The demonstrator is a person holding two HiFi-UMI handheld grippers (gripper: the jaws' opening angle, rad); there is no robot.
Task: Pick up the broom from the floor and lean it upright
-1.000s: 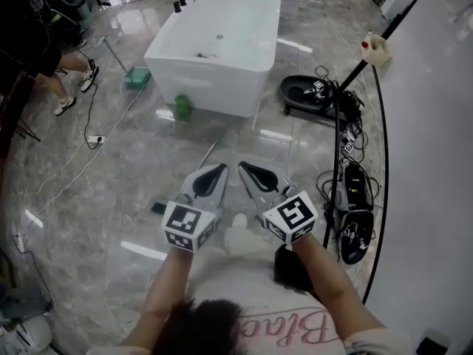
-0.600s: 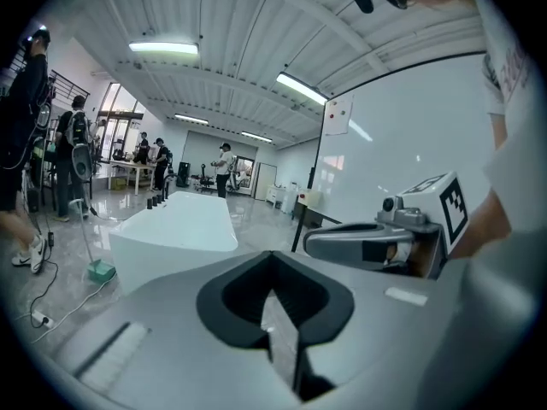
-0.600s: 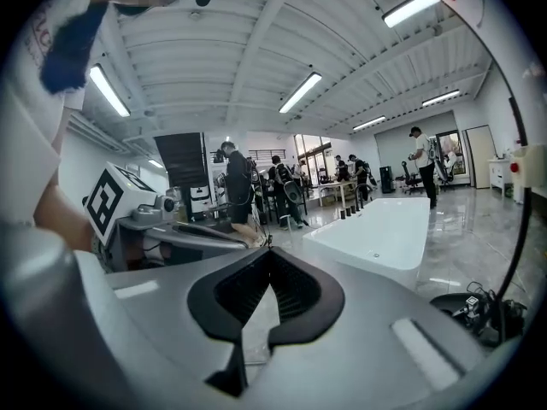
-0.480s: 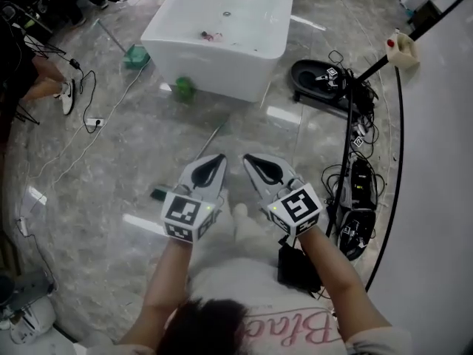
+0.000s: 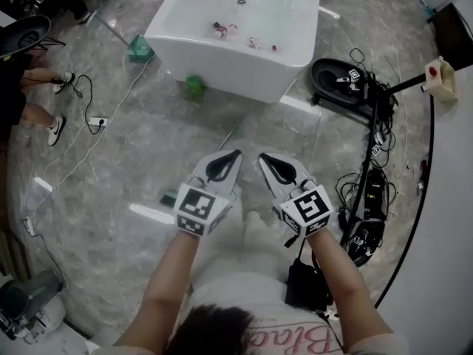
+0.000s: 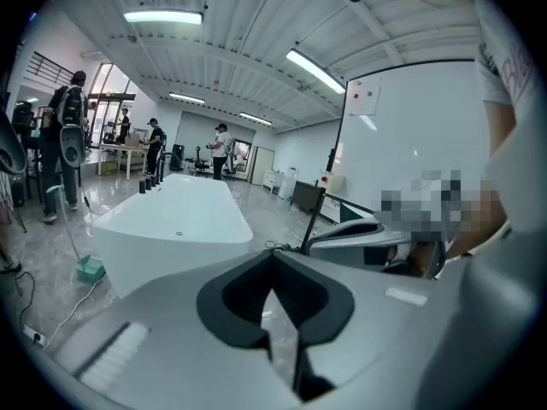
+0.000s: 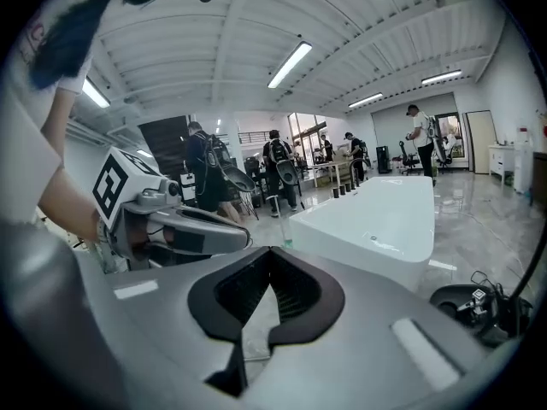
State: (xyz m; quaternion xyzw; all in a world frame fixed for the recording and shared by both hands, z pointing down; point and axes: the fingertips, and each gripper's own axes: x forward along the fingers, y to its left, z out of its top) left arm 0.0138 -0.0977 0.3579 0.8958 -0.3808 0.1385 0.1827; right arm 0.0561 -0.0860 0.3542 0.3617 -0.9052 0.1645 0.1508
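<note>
The broom lies flat on the marble floor in the head view. Its thin pale handle [image 5: 228, 137] runs diagonally, and its dark green head [image 5: 168, 197] shows just left of my left gripper. My left gripper [image 5: 235, 155] and right gripper [image 5: 263, 157] hover side by side above the floor, over the broom's lower part, touching nothing. Both are shut and empty. In the left gripper view the jaws of the left gripper [image 6: 273, 259] meet at the tip, with nothing between them. The right gripper [image 7: 272, 254] looks the same in its own view. Part of the handle is hidden under the left gripper.
A white bathtub [image 5: 222, 54] stands ahead, with a small green object [image 5: 194, 86] at its foot and a green dustpan [image 5: 138, 49] to its left. Cables, black gear [image 5: 366, 198] and a slanted black pole [image 5: 369, 146] crowd the right. A power strip [image 5: 97, 121] and a person's legs [image 5: 44, 76] are at the left.
Both grippers have moved forward and down together toward the floor, still shut. The bathtub and the broom now sit nearer to them in the head view.
</note>
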